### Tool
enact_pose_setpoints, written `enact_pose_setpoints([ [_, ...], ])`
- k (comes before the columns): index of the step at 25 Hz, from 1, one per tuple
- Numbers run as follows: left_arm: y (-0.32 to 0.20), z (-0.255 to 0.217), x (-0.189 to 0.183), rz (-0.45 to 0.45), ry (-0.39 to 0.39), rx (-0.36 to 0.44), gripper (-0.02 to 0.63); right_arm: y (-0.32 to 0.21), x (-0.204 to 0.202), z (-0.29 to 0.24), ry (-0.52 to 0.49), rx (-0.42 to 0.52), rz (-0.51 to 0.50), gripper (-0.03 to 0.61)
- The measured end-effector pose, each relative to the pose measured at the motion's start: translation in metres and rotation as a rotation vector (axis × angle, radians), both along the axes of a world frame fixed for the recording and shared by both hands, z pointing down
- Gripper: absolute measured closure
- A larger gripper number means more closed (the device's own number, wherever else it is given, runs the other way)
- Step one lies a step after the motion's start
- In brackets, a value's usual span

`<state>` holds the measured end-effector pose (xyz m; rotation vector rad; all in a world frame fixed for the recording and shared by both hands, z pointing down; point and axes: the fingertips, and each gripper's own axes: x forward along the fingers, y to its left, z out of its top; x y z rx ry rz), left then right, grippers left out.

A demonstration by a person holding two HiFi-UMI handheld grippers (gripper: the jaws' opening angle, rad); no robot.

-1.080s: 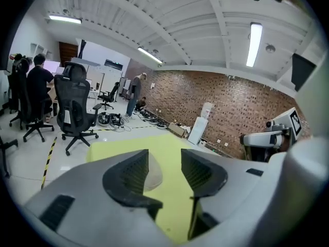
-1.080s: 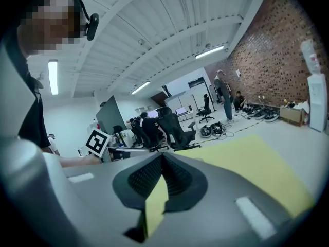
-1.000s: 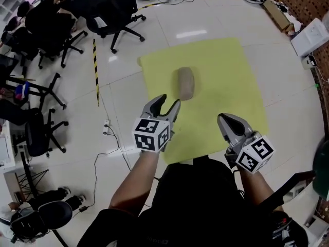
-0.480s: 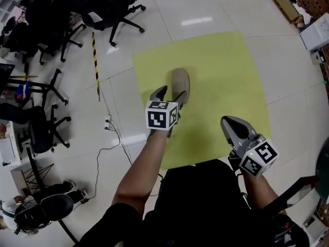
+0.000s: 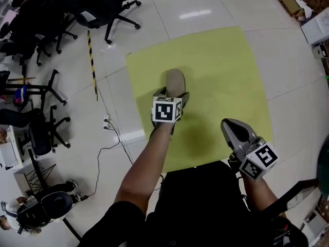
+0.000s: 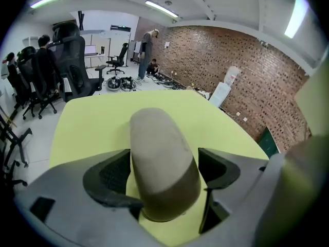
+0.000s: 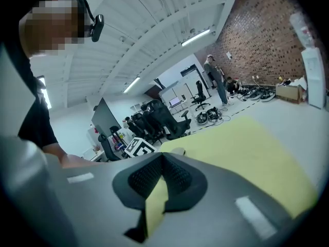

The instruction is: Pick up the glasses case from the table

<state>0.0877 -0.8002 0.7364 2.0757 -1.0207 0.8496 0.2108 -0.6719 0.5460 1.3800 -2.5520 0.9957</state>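
Head view shows a broad yellow-green desk (image 5: 226, 76) spread below the person. Left of its middle lies the taupe glasses case (image 5: 175, 78), its length running away from them. The left hand-held gripper (image 5: 172, 93) is tipped down over the near end of the case. Its jaws have just been opening and stand wide, one on each side, with the case between them. In the left gripper view the ribbed pads (image 6: 110, 175) flank the rounded near end without pressing on it, so nothing is gripped yet. The right hand-held gripper (image 5: 229, 123) hangs over the desk's near right part, well apart from the case, jaws together with nothing between them.

The case looks to me like a stiff shell with a matte, cloth-like skin. I'd expect it to be light, unlikely to crush, and to give the pads some bite. The trouble is its shape: the top is domed and the end tapers, so a pinch taken high or right at the tip could squeeze it out forward. I would take it across the narrow width, low on the flanks and a little further in from the end.
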Motion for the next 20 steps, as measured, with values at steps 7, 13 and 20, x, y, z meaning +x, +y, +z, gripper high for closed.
enact_pose_setpoints([
  [7,-0.003,0.005,-0.001,-0.021,-0.013,0.011,0.211,0.0,0.005,0.003,0.0,-0.01,0.022,0.577],
  [13,0.003,-0.013,0.002,-0.026,0.074,-0.004,0.229,0.004,0.0,-0.006,0.006,0.0,0.027,0.577],
  [20,0.023,-0.053,-0.014,-0.021,0.182,0.035,0.233,0.016,-0.029,-0.023,0.016,0.035,0.015,0.577],
])
